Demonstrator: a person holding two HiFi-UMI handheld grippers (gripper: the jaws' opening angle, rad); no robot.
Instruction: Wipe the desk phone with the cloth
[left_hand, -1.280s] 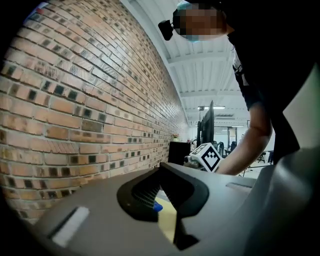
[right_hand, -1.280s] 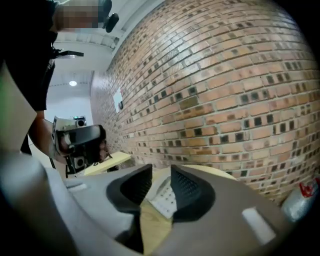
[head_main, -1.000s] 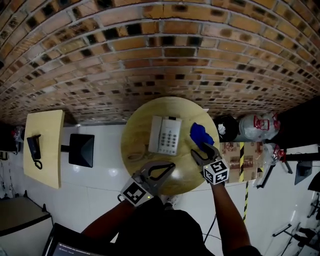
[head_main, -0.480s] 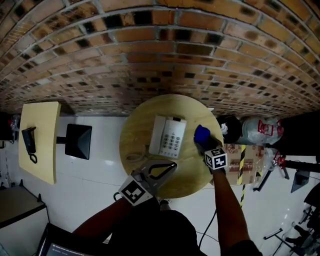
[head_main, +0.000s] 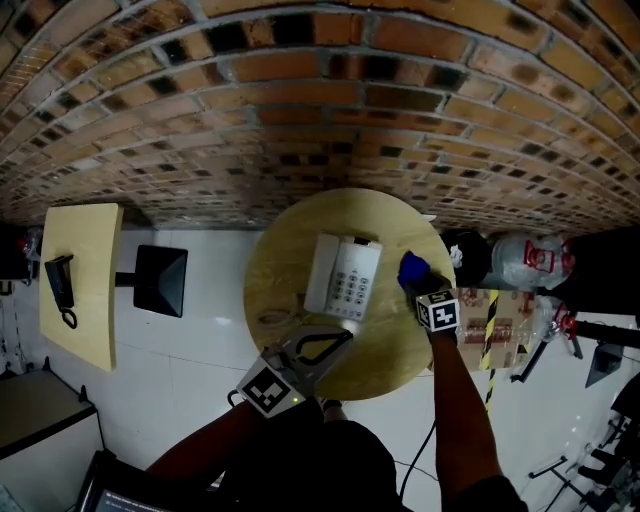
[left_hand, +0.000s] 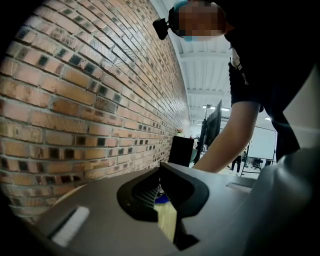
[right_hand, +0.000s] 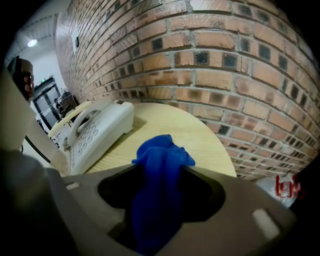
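Jaws of the right gripper (right_hand: 162, 169), apart and just closing, straddle the crumpled blue cloth (right_hand: 162, 150) on the round wooden bench (head_main: 272, 262) beside the white desk phone (head_main: 343, 277), while the left gripper (head_main: 347, 334) holds its jaws together, empty.

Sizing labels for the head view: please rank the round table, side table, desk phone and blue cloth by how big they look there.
1. round table
2. side table
3. desk phone
4. blue cloth, only partly visible
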